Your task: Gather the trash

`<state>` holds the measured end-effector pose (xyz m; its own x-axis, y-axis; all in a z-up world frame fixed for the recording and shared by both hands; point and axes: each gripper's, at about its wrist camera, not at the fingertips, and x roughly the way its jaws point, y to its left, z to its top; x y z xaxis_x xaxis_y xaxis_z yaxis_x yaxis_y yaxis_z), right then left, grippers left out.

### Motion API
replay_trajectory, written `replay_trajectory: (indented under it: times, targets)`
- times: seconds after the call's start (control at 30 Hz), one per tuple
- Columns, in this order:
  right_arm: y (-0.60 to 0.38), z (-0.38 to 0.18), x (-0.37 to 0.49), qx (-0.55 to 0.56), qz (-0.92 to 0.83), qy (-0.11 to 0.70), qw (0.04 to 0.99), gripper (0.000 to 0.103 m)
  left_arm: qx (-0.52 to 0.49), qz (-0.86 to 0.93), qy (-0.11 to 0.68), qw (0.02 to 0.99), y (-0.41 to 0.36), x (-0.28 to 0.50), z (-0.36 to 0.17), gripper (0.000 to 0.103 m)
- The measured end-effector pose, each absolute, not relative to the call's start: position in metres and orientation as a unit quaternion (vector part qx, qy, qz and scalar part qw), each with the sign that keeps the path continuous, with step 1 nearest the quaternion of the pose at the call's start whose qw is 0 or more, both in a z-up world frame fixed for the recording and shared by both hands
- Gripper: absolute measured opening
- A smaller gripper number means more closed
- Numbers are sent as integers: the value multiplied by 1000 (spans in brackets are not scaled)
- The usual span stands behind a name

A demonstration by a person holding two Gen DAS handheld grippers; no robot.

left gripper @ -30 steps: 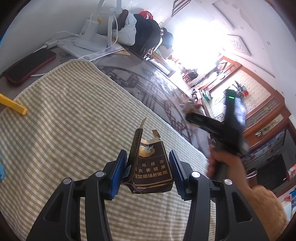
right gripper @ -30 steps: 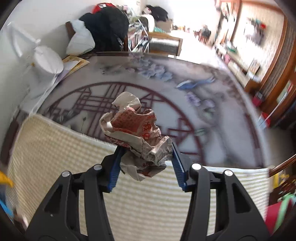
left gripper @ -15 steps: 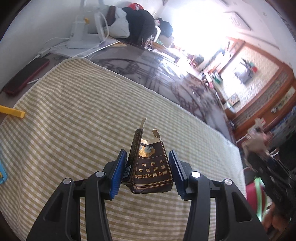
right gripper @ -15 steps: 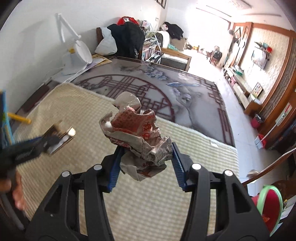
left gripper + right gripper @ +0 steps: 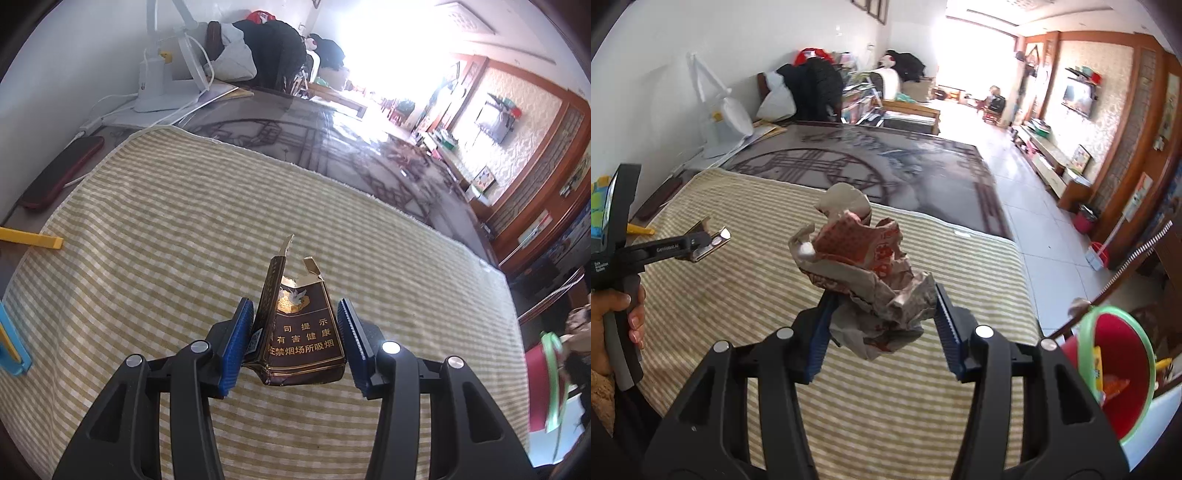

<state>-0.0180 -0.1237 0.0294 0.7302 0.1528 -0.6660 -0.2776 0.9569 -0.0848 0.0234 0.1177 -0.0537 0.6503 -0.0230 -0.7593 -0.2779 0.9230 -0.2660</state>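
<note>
My left gripper (image 5: 293, 341) is shut on a torn brown cigarette pack (image 5: 299, 332) with gold Chinese print, held above the yellow checked cloth (image 5: 166, 229). My right gripper (image 5: 882, 325) is shut on a crumpled red-and-white paper wrapper (image 5: 864, 273), also above the cloth. The left gripper and its pack (image 5: 709, 240) show at the left of the right wrist view. A red bucket with a green rim (image 5: 1115, 369), some trash inside, stands off the table's right edge; it also shows in the left wrist view (image 5: 546, 384).
A white desk lamp (image 5: 162, 81), a dark red case (image 5: 62, 166) and a yellow bar (image 5: 33, 238) lie along the left side. Beyond the cloth is a dark patterned tabletop (image 5: 871, 162). Clothes pile on chairs at the back.
Both grippers have swung toward the right while keeping hold of their trash. The red bucket has come into view at the right edge of both views.
</note>
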Motion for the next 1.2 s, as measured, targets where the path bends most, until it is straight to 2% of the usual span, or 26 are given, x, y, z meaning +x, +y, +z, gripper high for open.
replay_trajectory:
  times: [0.57,0.77,1.2]
  targets:
    - [-246,28,-36,-15,-17,338,941,50,-82,84,440,890,79,19,-69,45]
    - [-283,16,-44,24,-55,335,940,50,-91,55,444,890,46,-2,-65,45]
    - [-339,1,-60,92,-69,318,941,52,-74,-46,387,918,-79,-17,4,43]
